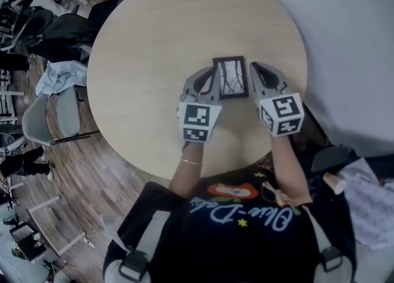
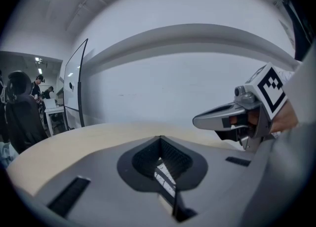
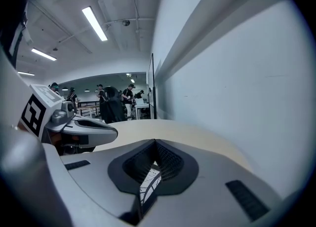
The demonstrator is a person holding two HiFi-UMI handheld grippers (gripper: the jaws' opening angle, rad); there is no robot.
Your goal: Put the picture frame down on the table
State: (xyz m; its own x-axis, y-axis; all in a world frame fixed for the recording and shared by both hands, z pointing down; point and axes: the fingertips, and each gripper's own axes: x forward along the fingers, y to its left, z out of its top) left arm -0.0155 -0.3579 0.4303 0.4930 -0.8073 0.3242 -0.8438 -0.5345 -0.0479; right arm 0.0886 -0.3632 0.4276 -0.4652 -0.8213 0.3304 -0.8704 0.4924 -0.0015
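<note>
Your left gripper [image 1: 211, 74] & right gripper [image 1: 254, 67]: both jaws together, empty. Bare table [image 1: 154, 42] ahead, its edge close behind. The picture frame [image 1: 231, 77] lies flat btwn the tips.

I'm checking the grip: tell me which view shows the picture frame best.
The head view: the whole picture frame shows over the table, clamped between the left gripper and the right gripper. Each gripper view shows only a sliver of it between its closed jaws.
</note>
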